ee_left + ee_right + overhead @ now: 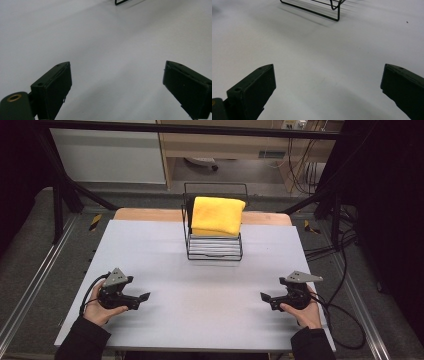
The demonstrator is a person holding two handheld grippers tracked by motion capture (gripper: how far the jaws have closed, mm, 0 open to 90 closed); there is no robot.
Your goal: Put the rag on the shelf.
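Observation:
A folded yellow cloth lies on top of a black wire basket at the far middle of the white table. My left gripper rests low over the near left of the table, held by a hand, pointing right; its jaws stand wide apart with nothing between them. My right gripper sits low at the near right, pointing left, jaws also wide and empty. The basket's lower wire frame shows at the top of the right gripper view.
The table's wooden far edge lies behind the basket. Black cables trail off the right side onto the grey floor. A dark frame bar spans the back, with slanted struts at both sides.

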